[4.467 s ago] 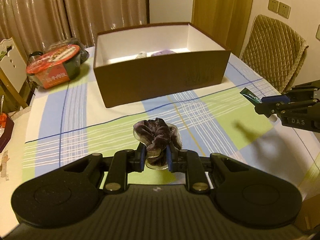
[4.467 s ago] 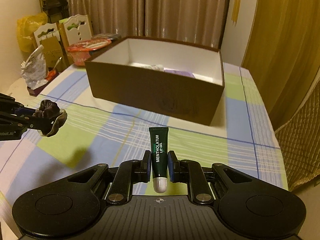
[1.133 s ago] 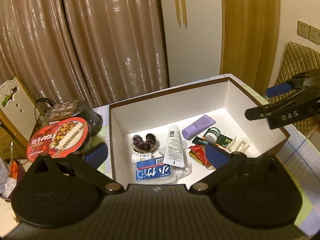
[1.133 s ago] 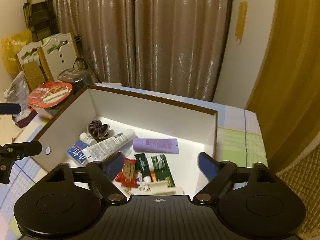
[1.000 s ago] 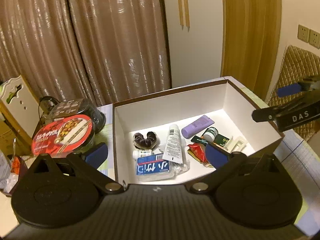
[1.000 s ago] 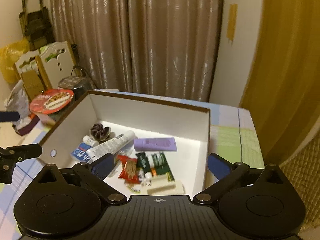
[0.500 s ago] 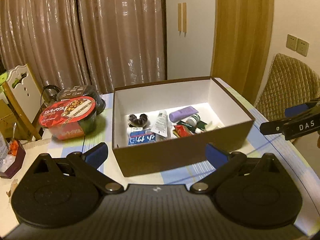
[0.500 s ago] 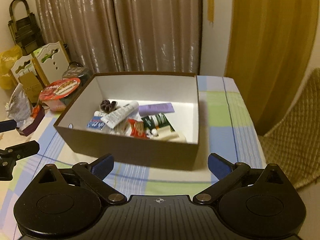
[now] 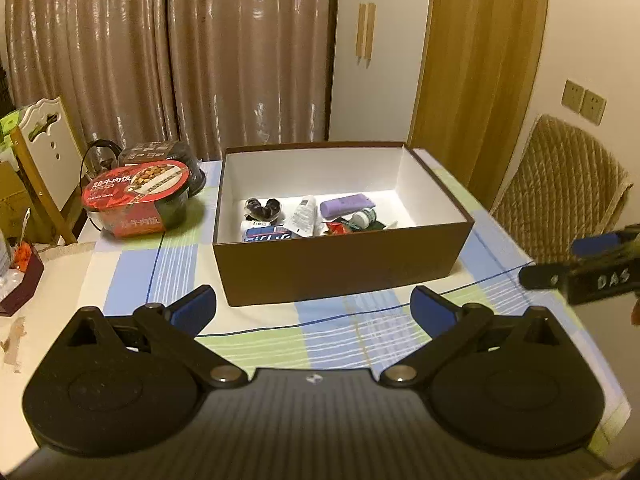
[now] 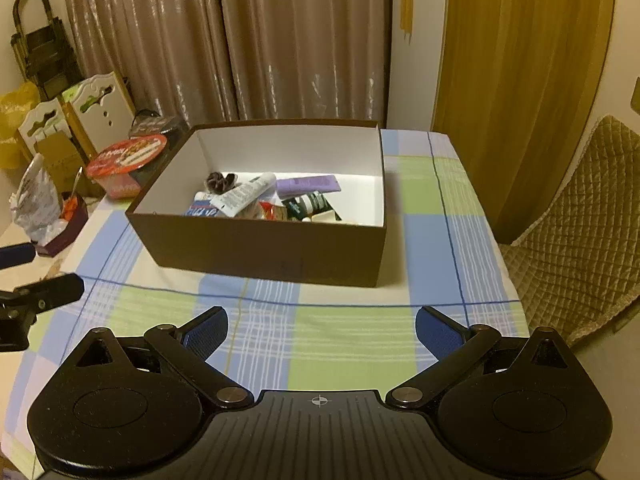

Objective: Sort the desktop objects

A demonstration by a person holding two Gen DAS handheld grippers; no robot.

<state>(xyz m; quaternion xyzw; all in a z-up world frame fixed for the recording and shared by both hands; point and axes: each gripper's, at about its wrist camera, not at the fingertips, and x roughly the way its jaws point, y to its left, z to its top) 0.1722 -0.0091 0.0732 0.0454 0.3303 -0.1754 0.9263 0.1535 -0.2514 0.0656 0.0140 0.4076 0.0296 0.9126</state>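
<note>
- The left hand-held gripper (image 9: pixel 313 310) hovers above the near part of the surface (image 9: pixel 256 336) with its blue pads spread wide apart and nothing between them.
- The right hand-held gripper (image 10: pixel 322 330) is likewise spread wide and empty, over the green and blue checked cloth near the front edge.
- A brown cardboard box (image 9: pixel 340 272) with a white inside stands toward the far edge of the surface, open at the top.
- Inside the box, against its left wall, lies a dark velvet scrunchie (image 9: pixel 262 207); just beside it is a white tube (image 9: pixel 303 216), lying at a slant.
- A purple tube (image 9: pixel 347 205) lies behind the middle of the heap, and a dark green lip gel tube (image 10: pixel 308 203) lies in front of it, next to a red snack packet (image 10: pixel 270 210).
- A blue and white packet (image 9: pixel 266 235) lies at the box's near left corner.
- A red-lidded instant meal bowl (image 9: pixel 138 198) stands at the far left corner of the surface, apart from the box.
- A quilted chair (image 10: pixel 580 216) stands past the right edge.
</note>
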